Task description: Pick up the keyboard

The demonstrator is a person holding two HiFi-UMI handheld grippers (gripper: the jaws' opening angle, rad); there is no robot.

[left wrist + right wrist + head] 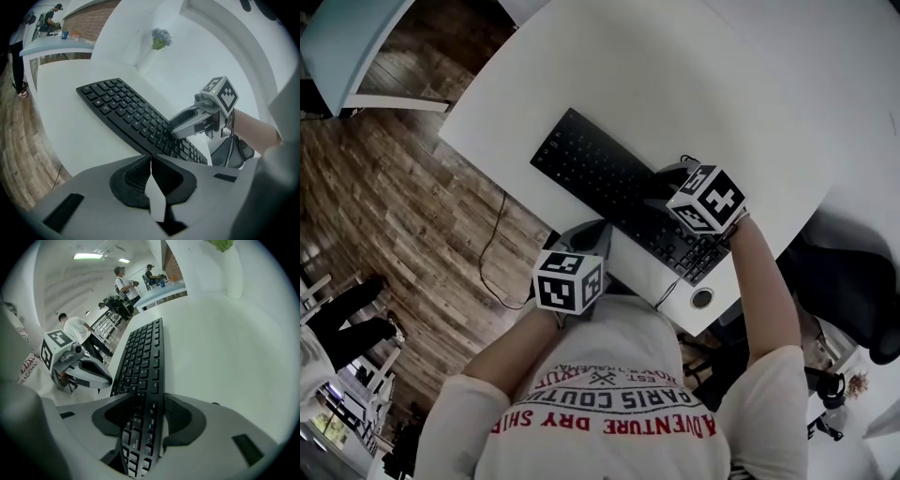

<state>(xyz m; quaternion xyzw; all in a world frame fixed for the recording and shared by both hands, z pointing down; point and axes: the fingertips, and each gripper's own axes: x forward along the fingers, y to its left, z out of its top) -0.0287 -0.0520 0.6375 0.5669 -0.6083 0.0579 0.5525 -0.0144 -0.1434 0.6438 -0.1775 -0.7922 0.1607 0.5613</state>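
Right hand-held gripper [661, 185] tilts steeply down, jaws closing around the keyboard [600, 173] — left hand-held gripper [598, 230] shut, empty.

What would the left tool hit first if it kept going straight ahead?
Probably the keyboard, at its near long edge; depth is unclear, so the white table just before it is possible.

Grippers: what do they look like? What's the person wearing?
The left gripper and right gripper are grey plastic, with curved jaws lined in black pads. Each carries a white cube with black square markers. The right one's jaws are closing, the keyboard between them. The person wears a white short-sleeved T-shirt with red and dark lettering.
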